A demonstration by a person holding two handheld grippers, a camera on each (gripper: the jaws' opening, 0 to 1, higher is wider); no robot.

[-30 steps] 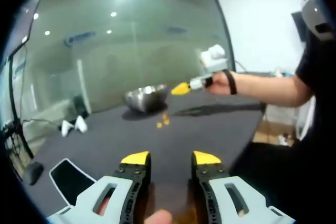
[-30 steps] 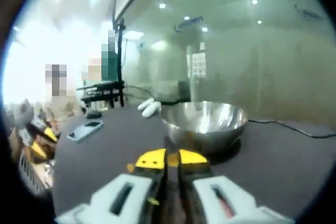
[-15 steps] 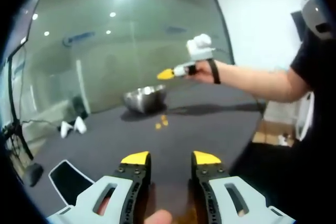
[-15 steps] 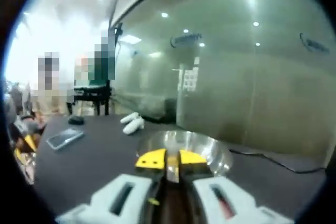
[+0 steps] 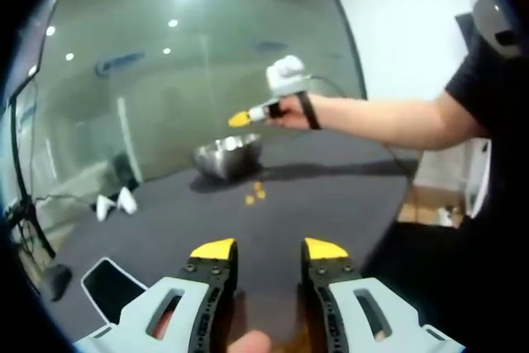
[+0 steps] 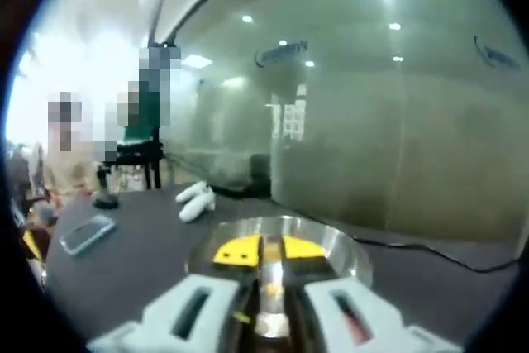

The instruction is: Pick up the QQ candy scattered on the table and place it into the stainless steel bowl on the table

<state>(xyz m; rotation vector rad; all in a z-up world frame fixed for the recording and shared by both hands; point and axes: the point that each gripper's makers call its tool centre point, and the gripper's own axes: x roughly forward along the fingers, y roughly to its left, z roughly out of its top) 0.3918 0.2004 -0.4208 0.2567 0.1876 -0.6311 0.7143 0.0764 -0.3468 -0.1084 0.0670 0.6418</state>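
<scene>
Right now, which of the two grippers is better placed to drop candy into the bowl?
The right gripper: it hangs over the stainless steel bowl, jaws nearly together. The left gripper sits far back, jaws open.

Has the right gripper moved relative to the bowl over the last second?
Yes. In the left gripper view the right gripper has risen and crossed toward the stainless steel bowl; it now hangs over the bowl's rim.

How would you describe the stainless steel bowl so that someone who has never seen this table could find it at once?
Start at the dark table in front of the glass wall. Toward its far side sits the stainless steel bowl, with small orange candies scattered just in front of it. It is the one shiny, rounded metal thing there, unlike the flat phone and the two white objects.
</scene>
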